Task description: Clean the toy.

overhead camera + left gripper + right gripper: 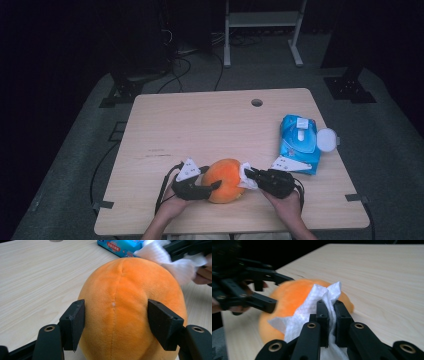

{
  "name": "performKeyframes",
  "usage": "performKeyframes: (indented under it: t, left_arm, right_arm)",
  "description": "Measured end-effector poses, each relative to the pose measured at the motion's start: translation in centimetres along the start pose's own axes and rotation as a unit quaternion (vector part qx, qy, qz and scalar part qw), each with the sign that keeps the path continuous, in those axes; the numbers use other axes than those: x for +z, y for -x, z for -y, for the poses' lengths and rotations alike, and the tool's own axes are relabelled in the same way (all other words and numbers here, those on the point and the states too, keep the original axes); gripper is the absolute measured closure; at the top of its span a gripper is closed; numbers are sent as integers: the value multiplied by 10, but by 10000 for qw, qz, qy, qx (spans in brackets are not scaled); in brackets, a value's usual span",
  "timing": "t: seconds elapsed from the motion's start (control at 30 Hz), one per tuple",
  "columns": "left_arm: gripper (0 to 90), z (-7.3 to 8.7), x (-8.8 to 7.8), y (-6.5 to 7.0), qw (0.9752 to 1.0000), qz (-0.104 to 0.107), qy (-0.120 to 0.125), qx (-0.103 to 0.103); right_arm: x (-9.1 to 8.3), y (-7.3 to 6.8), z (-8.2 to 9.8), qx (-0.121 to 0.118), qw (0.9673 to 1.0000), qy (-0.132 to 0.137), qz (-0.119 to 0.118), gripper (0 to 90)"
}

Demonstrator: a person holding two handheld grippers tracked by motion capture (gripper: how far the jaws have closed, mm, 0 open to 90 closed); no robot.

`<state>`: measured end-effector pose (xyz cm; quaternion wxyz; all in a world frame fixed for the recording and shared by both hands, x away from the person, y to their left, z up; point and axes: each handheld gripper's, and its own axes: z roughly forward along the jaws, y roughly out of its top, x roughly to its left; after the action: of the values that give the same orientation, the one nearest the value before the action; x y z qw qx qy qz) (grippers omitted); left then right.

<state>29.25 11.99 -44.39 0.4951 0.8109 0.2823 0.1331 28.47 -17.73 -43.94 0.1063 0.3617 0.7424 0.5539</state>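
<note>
An orange plush ball (225,180) rests on the wooden table (210,125) near its front edge. My left gripper (214,186) comes at it from the left, and both pads press into the plush (120,305) in the left gripper view. My right gripper (248,176) reaches in from the right, shut on a white wipe (245,176). In the right gripper view the wipe (312,307) is pinched between the two black jaws and lies against the orange plush ball (287,297). The left gripper's jaws reach in from the left of that view, clamped on the ball.
A blue pack of wipes (299,142) with its round white lid (327,139) flipped open lies at the table's right side. A cable hole (256,102) sits near the far edge. Beyond the table stand a white frame (262,20) and dark stands on grey floor.
</note>
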Motion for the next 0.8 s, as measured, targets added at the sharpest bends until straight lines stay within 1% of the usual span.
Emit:
performKeyframes:
  t: [0.03,0.1,0.13,0.2,0.23,0.27,0.3,0.33,0.37,0.4,0.43,0.47,0.53,0.6,0.63,0.67,0.7,0.77,0.8]
  left_arm:
    - [333,0,0,-1,10000,0,-4,1]
    - [333,1,-1,-1,10000,3,-6,-7]
    - [333,1,0,0,10000,1,3,1]
    - [335,0,0,1,10000,-22,-25,46]
    - [335,0,0,1,10000,-20,-36,59]
    - [336,0,0,1,10000,-22,-33,41]
    - [335,0,0,1,10000,-9,-12,20]
    - [336,1,0,0,10000,1,-6,16]
    - [335,1,0,0,10000,9,-1,15]
    - [331,0,0,1,10000,21,-18,28]
    - [308,-2,-1,1,10000,60,32,35]
    - [270,-5,-2,2,9998,140,125,56]
    - [222,-12,-2,8,9993,219,260,173]
    - [232,-14,1,13,9993,141,156,322]
    - [254,-13,3,13,9993,88,96,348]
    - [272,-11,3,11,9996,114,89,260]
    - [293,-10,3,9,9997,122,90,197]
    - [312,-7,2,4,9999,72,57,143]
    - [316,-5,1,1,9999,77,67,58]
  right_arm:
    - [0,0,0,-24,10000,-4,-16,832]
    - [1,2,5,52,10000,-36,8,832]
    - [1,5,8,116,9999,-78,42,832]
    - [3,10,12,146,9996,-161,164,832]
    - [3,12,13,226,9995,-153,154,832]
    - [3,10,11,222,9995,-146,167,832]
    - [2,6,8,101,9998,-104,167,832]
    - [2,4,6,78,9999,-60,129,832]
    - [1,1,4,70,10000,13,41,832]
    - [1,-1,2,37,10000,20,11,832]
    - [2,-3,2,-46,10000,-12,40,832]
    - [3,-3,3,-72,9999,-42,70,832]
    - [4,-2,5,-62,9999,-60,83,833]
    - [3,-2,4,-44,10000,-32,56,832]
    - [3,-2,4,-62,10000,-27,68,832]
    - [3,-2,4,-73,9999,-34,77,832]
    - [3,-1,5,-23,10000,-27,59,832]
    - [3,3,7,83,10000,-10,40,832]
    - [3,5,8,132,9999,-38,71,832]
